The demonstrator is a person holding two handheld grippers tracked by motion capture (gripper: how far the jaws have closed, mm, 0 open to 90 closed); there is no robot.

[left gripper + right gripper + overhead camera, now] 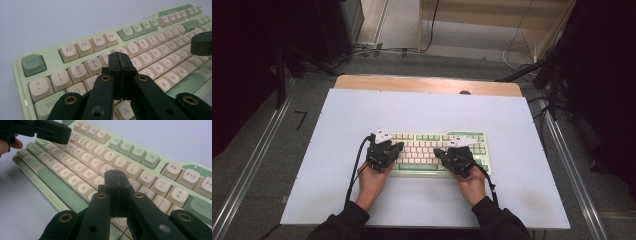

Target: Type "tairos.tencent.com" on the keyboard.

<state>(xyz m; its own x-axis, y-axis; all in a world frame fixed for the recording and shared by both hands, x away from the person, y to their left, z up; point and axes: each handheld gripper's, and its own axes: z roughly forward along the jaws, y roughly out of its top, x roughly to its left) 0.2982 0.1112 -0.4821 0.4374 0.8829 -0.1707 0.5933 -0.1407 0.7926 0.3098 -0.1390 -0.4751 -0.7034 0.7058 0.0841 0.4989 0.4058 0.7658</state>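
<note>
A pale green keyboard (428, 141) with cream and green keys lies in the middle of a white table top. My left gripper (398, 146) hovers over its left half, jaws shut with nothing between them (119, 60), above the upper letter rows. My right gripper (439, 152) is over the right half, also shut and empty (115, 178), its tip above the keys near J and K. In the left gripper view the keyboard (82, 45) runs from Esc away to the right; in the right gripper view the keyboard (140, 157) runs away to the left, where the left gripper (61, 132) shows.
The white table top (362, 110) has free room all round the keyboard. A wooden strip (422, 83) runs along its far edge. Metal rails (257, 150) flank the table, and cables (372, 50) lie on the floor beyond.
</note>
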